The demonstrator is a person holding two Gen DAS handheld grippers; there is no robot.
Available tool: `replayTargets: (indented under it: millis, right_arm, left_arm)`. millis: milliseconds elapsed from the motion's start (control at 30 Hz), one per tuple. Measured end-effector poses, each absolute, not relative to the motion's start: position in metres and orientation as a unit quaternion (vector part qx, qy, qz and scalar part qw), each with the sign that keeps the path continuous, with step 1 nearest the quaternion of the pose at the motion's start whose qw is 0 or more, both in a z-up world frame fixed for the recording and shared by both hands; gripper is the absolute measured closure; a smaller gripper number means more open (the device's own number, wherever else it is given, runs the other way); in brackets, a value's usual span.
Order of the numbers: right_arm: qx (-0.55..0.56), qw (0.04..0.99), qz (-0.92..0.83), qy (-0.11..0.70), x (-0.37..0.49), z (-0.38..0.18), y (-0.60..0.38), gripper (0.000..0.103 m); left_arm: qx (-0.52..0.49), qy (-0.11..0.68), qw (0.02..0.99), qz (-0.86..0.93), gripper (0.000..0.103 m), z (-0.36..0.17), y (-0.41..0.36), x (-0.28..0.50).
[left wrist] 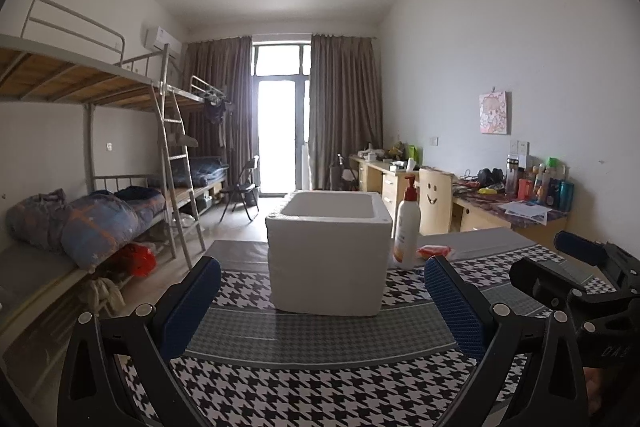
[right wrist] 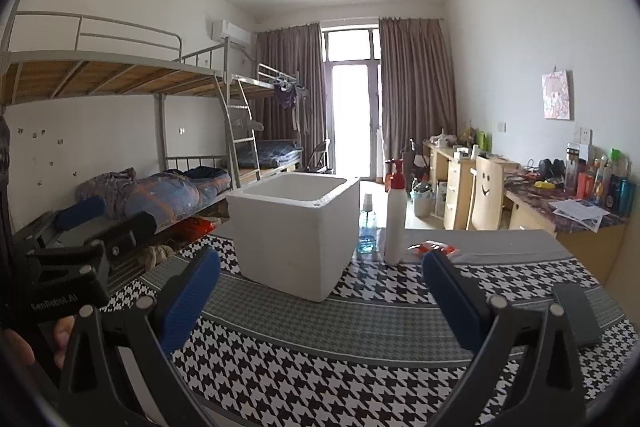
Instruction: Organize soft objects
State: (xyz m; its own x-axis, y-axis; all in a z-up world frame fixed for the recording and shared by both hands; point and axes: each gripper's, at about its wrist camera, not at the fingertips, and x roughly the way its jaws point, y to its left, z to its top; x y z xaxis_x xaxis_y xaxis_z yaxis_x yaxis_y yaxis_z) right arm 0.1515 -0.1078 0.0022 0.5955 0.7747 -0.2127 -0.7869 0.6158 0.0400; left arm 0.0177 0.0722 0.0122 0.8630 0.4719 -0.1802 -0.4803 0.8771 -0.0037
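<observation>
A white foam box (left wrist: 328,251) stands open-topped on the houndstooth cloth, straight ahead of my left gripper (left wrist: 322,303); it also shows in the right wrist view (right wrist: 296,231), ahead and a little left of my right gripper (right wrist: 320,291). Both grippers are open and empty, held above the near part of the table. A small red-orange soft packet (left wrist: 434,251) lies behind a white pump bottle (left wrist: 407,227); the packet shows again in the right wrist view (right wrist: 434,248), just beyond my right fingertip (right wrist: 452,303). Inside of the box is hidden.
A white pump bottle (right wrist: 394,215) and a small blue spray bottle (right wrist: 367,227) stand right of the box. A dark flat object (right wrist: 576,311) lies at the table's right. Bunk beds (left wrist: 80,147) line the left wall, cluttered desks (left wrist: 516,203) the right.
</observation>
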Motion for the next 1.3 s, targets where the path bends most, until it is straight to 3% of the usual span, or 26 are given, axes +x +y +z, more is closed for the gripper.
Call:
replayTargets:
  millis: [1300]
  right_arm:
    - [-0.015, 0.912, 0.394, 0.116, 0.152, -0.024, -0.125, 0.001]
  left_arm:
    - [-0.020, 0.096, 0.966, 0.239, 0.001, -0.015, 0.064, 0.012]
